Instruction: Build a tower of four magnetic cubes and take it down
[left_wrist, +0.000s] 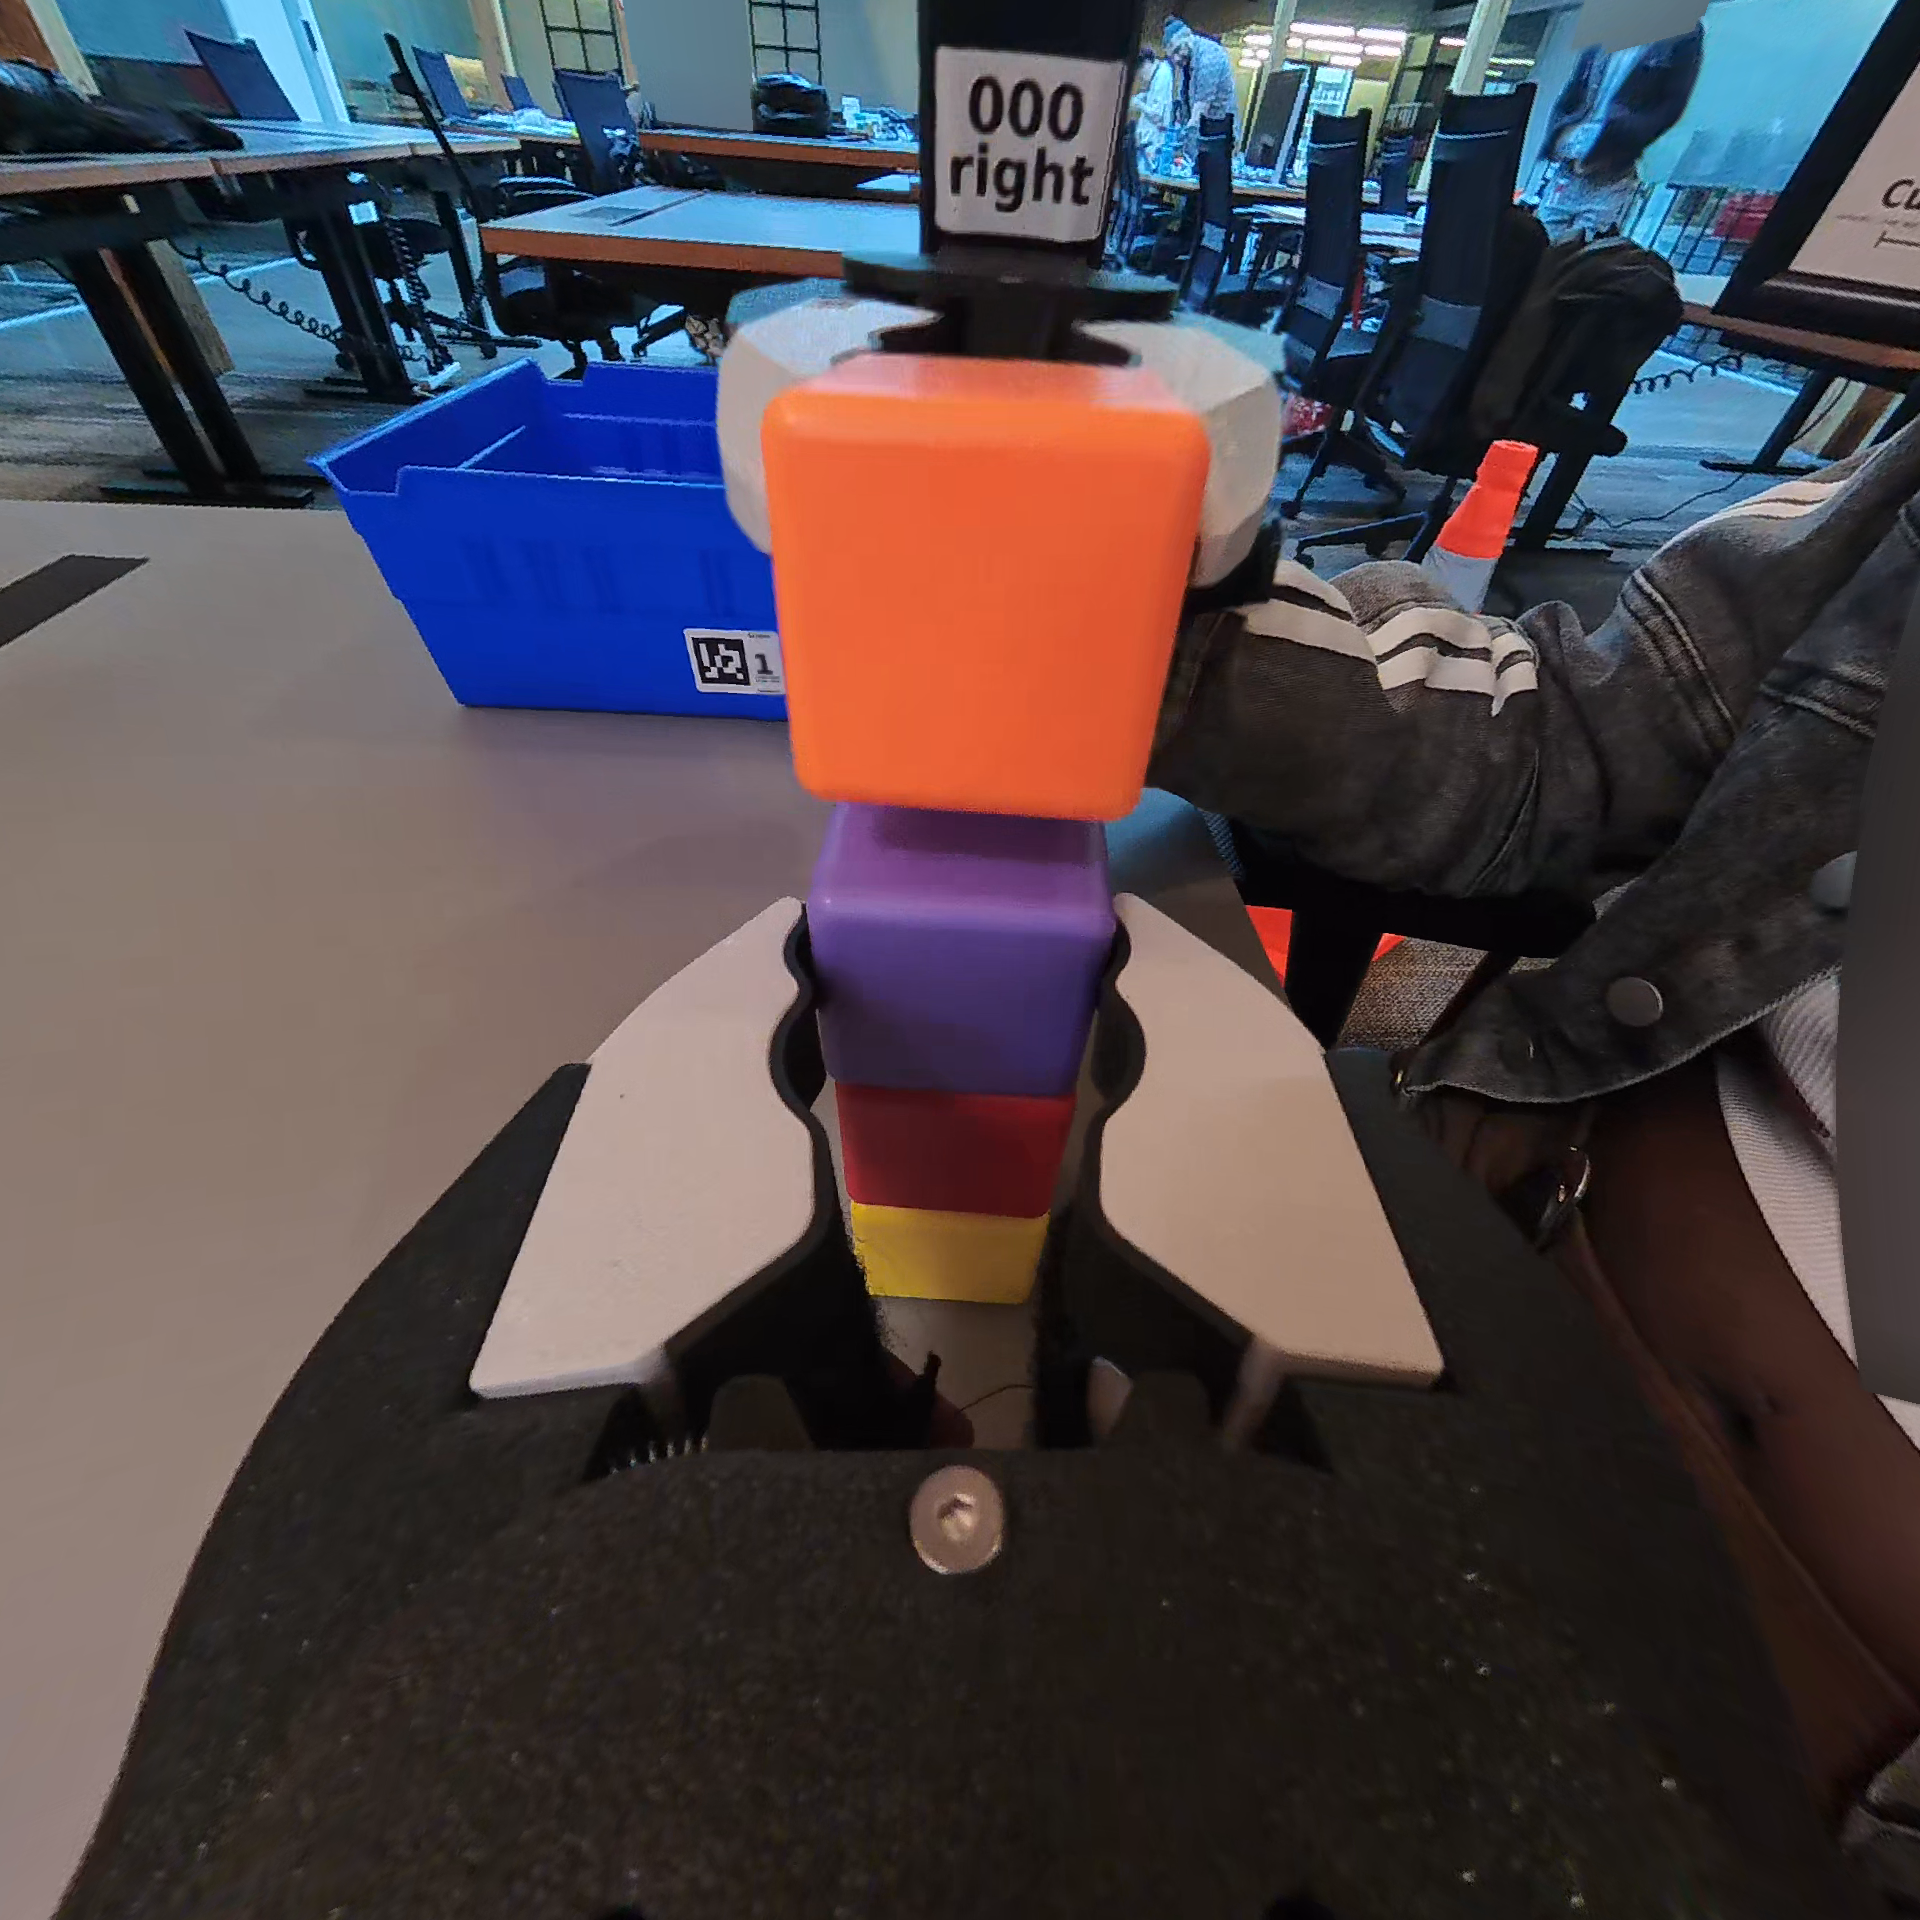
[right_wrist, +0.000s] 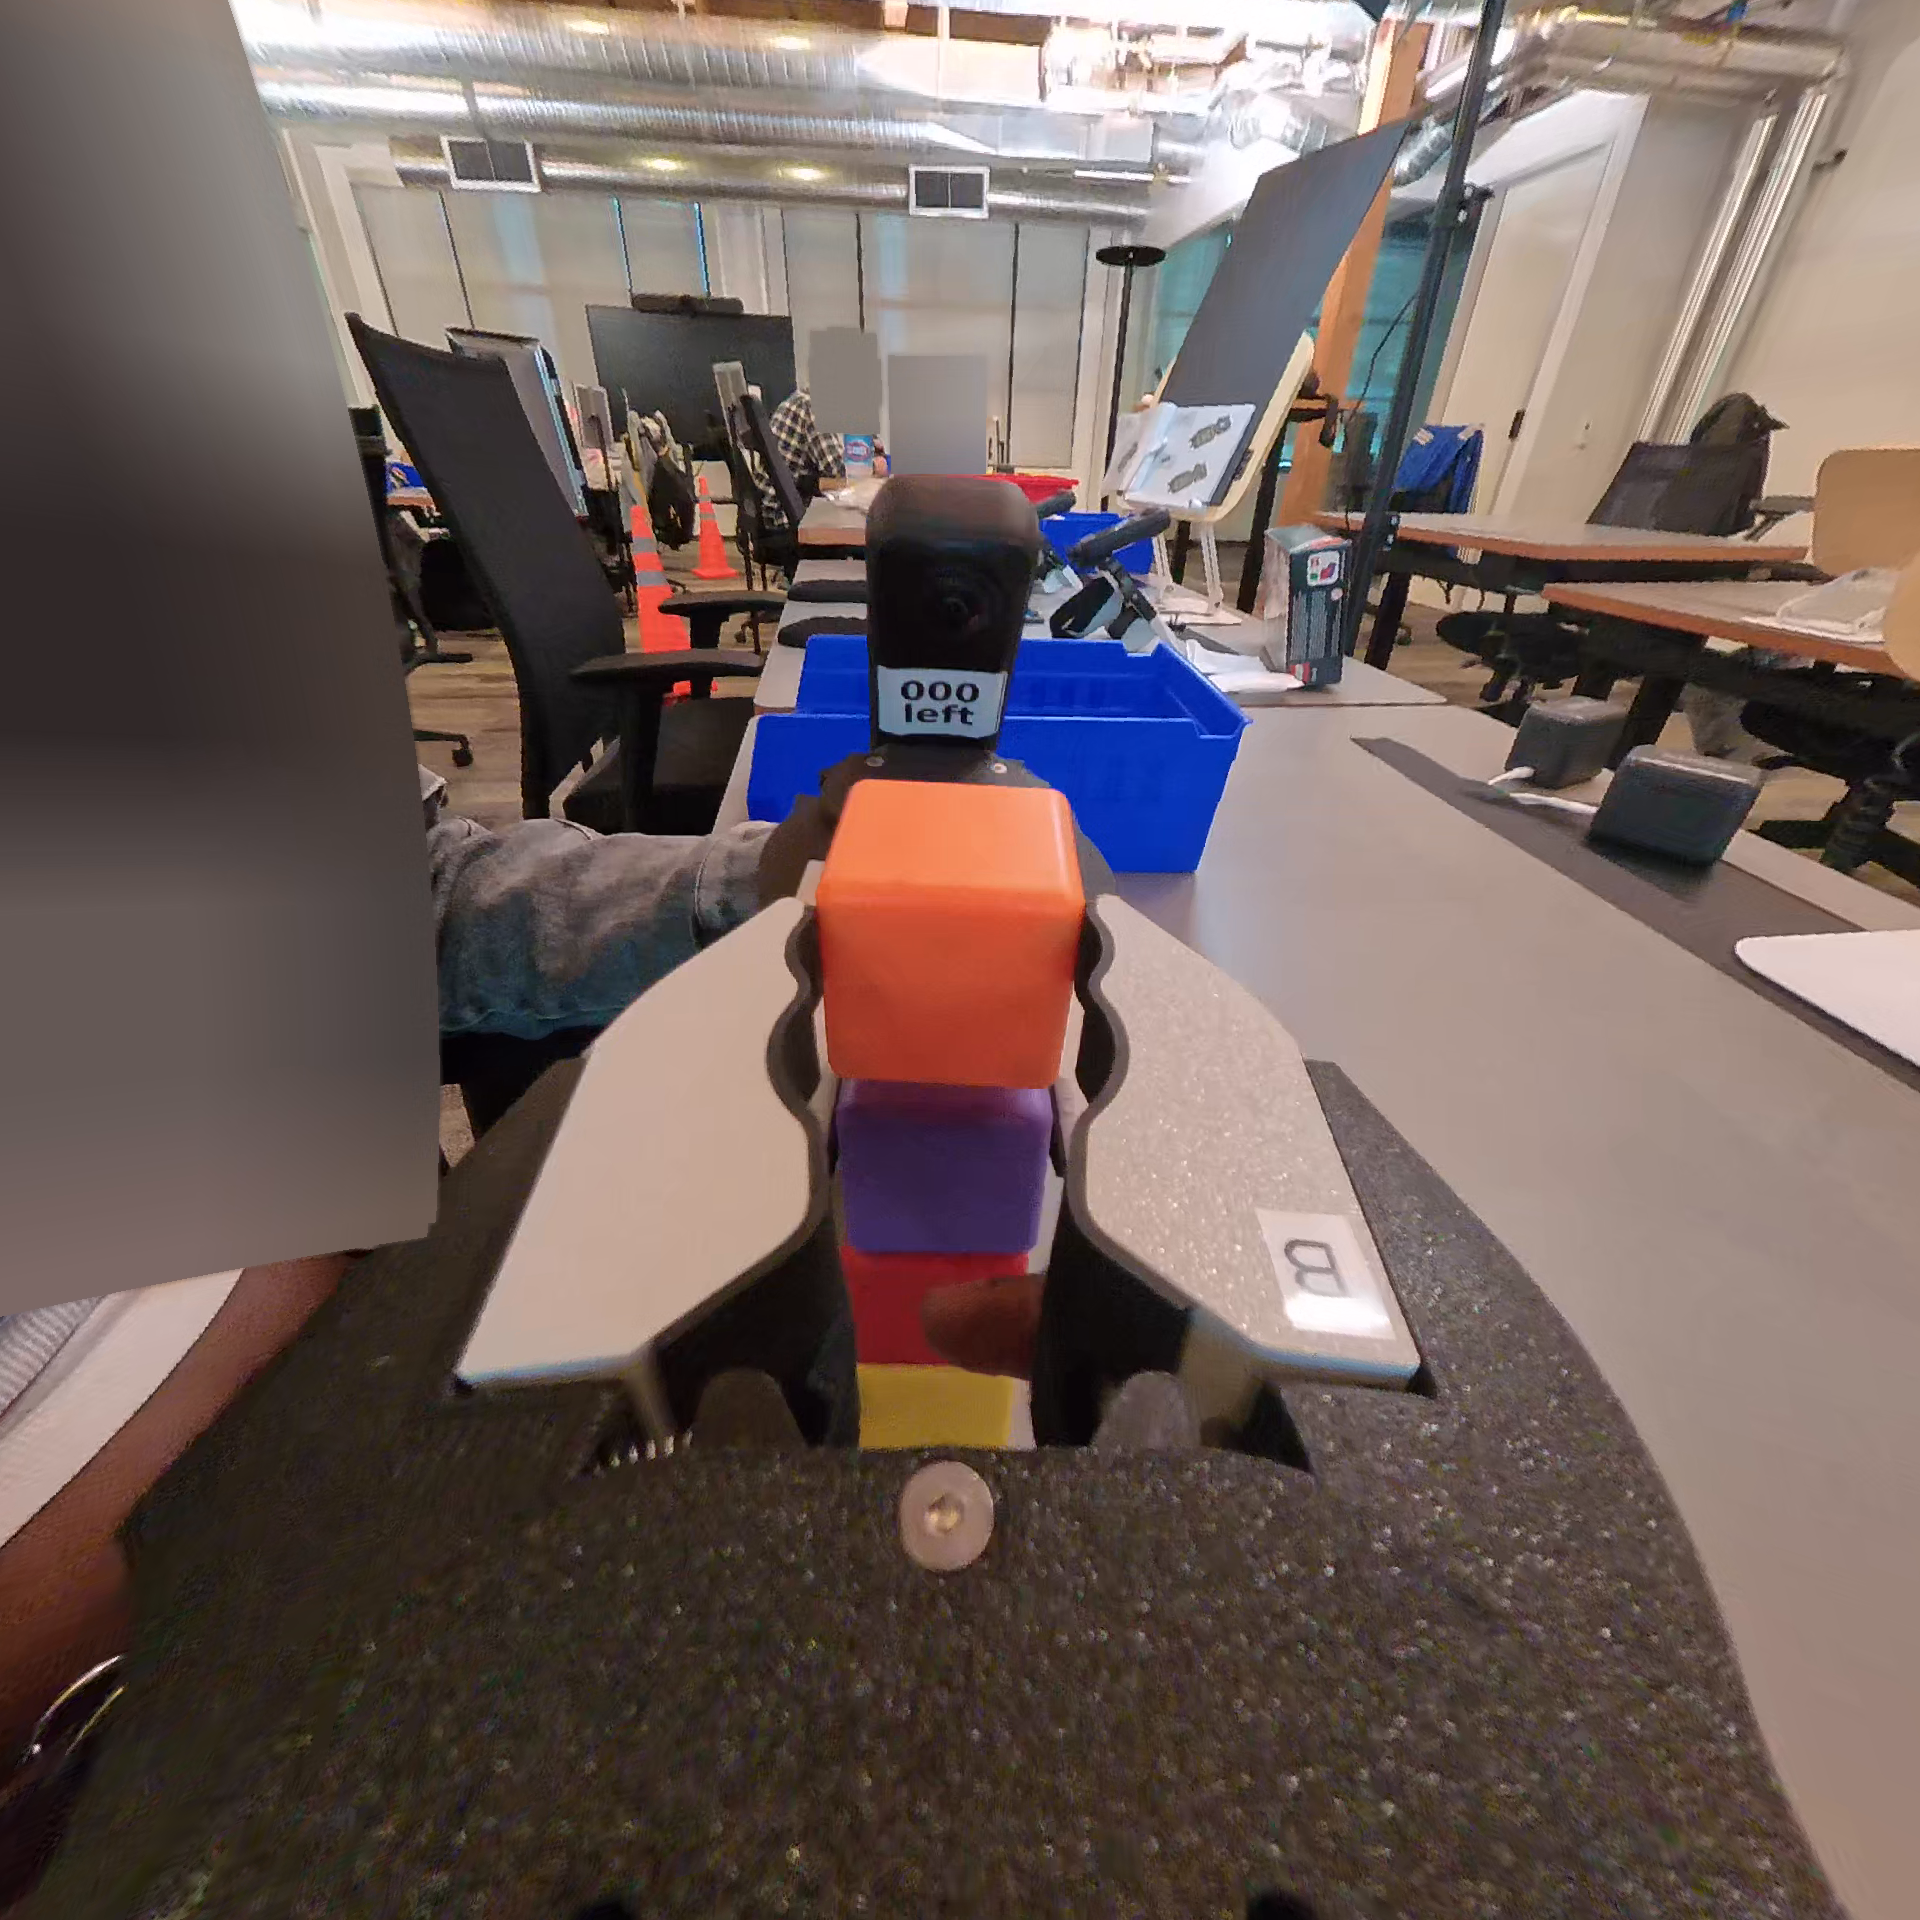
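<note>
A tower of four cubes stands on the grey table (left_wrist: 312, 935). From the bottom they are yellow (left_wrist: 945, 1257), red (left_wrist: 951, 1148), purple (left_wrist: 956, 977) and orange (left_wrist: 987, 592). My left gripper (left_wrist: 961, 935) is shut on the purple cube, with both pads pressed on its sides. My right gripper (right_wrist: 948, 925) is shut on the orange cube (right_wrist: 945, 935) at the top, which sits a little askew on the purple cube (right_wrist: 940, 1169). The right gripper's white fingers (left_wrist: 1236, 447) show behind the orange cube in the left wrist view. The red (right_wrist: 894, 1304) and yellow (right_wrist: 935, 1408) cubes show below.
A blue bin (left_wrist: 540, 582) stands on the table behind the tower, also in the right wrist view (right_wrist: 1122, 769). A person's denim sleeve (left_wrist: 1455, 748) reaches in from the right. Dark boxes (right_wrist: 1673, 805) and a white pad (right_wrist: 1839, 987) lie on the table (right_wrist: 1455, 1039). Across from one pair of fingers to the other is roughly 6 cm.
</note>
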